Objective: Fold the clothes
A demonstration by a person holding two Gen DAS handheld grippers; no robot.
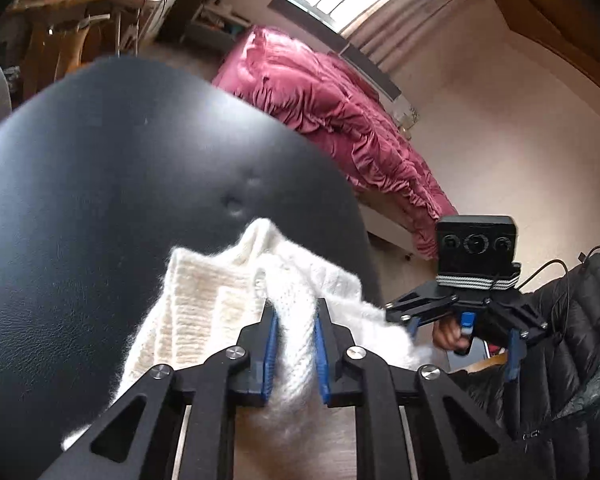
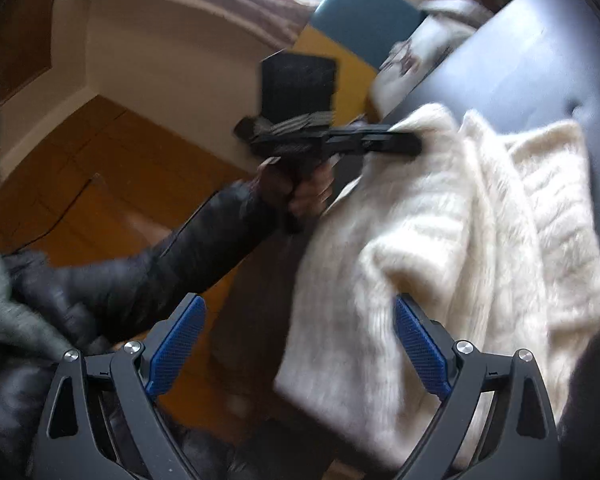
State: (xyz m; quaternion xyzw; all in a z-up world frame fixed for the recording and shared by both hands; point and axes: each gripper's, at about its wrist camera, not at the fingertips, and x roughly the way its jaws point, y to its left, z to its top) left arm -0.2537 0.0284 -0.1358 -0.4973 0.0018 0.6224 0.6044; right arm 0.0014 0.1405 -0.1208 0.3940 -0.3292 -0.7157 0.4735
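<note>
A fluffy white knit sweater (image 1: 220, 304) lies bunched on a black padded surface (image 1: 100, 200), with one side hanging over its edge. In the left wrist view my left gripper (image 1: 296, 308) has its blue pads (image 1: 271, 344) pressed on a raised fold of the knit. The right wrist view shows that same left gripper (image 2: 414, 146) at the far edge of the sweater (image 2: 460, 240), held by a hand. My right gripper (image 2: 298, 300) stands wide open over the sweater's near hanging edge, its pads not pressing on the fabric. From the left wrist view, the right gripper (image 1: 462, 340) faces me beyond the sweater.
A bed with crumpled pink bedding (image 1: 340, 112) stands beyond the black surface, below a bright window. The person's black puffer sleeve (image 2: 180, 264) reaches across the wooden floor (image 2: 120, 160). A blue and yellow object (image 2: 360, 12) and grey-white cloth (image 2: 428, 40) lie at the surface's far end.
</note>
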